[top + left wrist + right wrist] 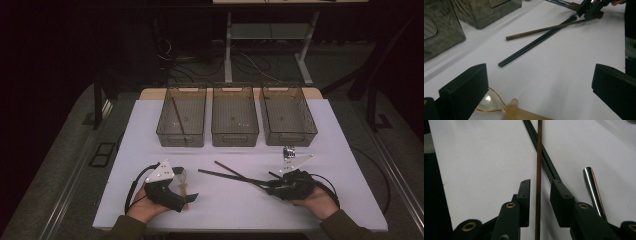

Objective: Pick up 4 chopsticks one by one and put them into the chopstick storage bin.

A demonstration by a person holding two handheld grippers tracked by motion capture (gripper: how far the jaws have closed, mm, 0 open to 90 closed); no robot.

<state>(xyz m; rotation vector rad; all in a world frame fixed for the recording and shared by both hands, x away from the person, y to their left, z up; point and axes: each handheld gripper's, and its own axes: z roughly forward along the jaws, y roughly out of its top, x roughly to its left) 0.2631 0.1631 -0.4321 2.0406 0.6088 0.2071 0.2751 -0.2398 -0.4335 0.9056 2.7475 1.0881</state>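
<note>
A brown chopstick [232, 171] and a black chopstick [220, 174] lie crossed on the white table [150, 125], right of centre. My right gripper [270, 183] lies low on the table at their near ends. In the right gripper view its jaws [540, 185] straddle the brown chopstick [539, 157] with a narrow gap on each side, and the black chopstick [544, 157] runs under it. My left gripper [185, 184] rests at the front left, jaws wide open [539, 87]. An amber translucent utensil [511, 113] lies by its left jaw.
Three smoky plastic bins [181, 141] [235, 141] [290, 139] stand in a row at the back of the table; the left one holds a dark stick [178, 117]. A shiny metal handle [592, 190] lies just right of my right gripper's jaws.
</note>
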